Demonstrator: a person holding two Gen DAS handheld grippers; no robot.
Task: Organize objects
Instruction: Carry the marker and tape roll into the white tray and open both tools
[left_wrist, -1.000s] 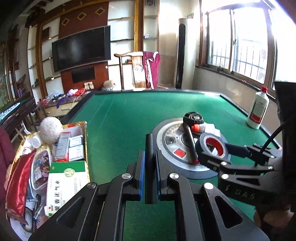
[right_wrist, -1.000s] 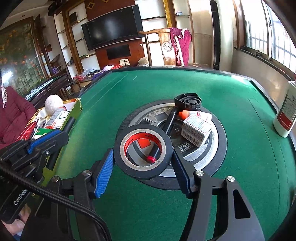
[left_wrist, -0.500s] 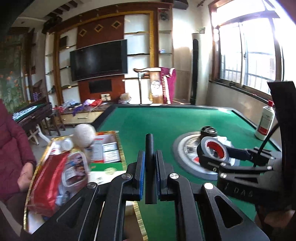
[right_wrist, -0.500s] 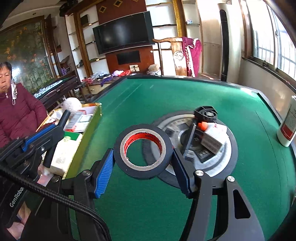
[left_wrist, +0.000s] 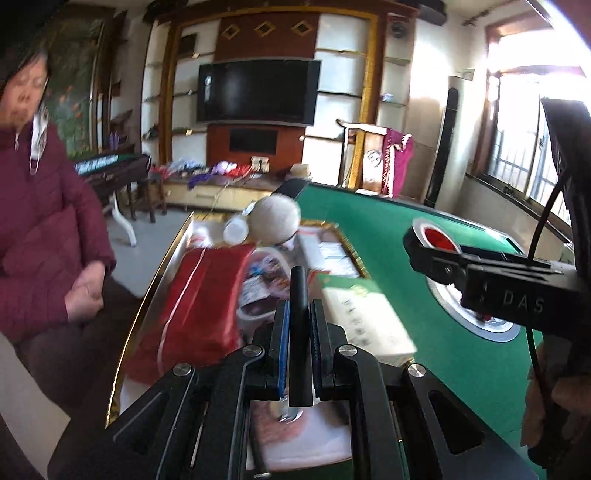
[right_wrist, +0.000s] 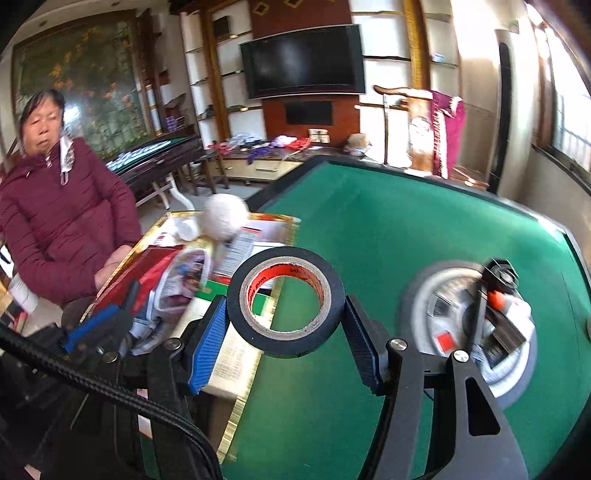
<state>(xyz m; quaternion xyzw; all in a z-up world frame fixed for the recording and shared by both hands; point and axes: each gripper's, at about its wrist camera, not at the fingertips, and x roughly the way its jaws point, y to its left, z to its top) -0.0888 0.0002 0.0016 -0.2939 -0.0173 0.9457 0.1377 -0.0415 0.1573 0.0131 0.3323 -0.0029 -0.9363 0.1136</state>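
Note:
My left gripper (left_wrist: 298, 326) is shut on a slim black stick (left_wrist: 298, 295), which stands up between the blue pads. It hangs over the gold-rimmed tray (left_wrist: 147, 306). My right gripper (right_wrist: 286, 326) is shut on a black tape roll (right_wrist: 236, 302) with a red inner core, held flat above the tray's right rim (right_wrist: 240, 402) and the green table (right_wrist: 388, 229). In the left wrist view the right gripper (left_wrist: 461, 266) shows at the right with the tape roll (left_wrist: 437, 240). In the right wrist view the left gripper (right_wrist: 99, 325) sits low at the left.
The tray holds a red packet (left_wrist: 199, 302), a white fluffy ball (left_wrist: 275, 219), a white-green box (left_wrist: 365, 317) and several small packs. A round silver plate (right_wrist: 432, 291) in the table carries a black cap, a box and a pen. A person in a maroon jacket (left_wrist: 40, 229) sits left of the tray.
Both grippers have swung left, away from the round plate and over the tray, each keeping its hold. The person in the maroon jacket has come into view.

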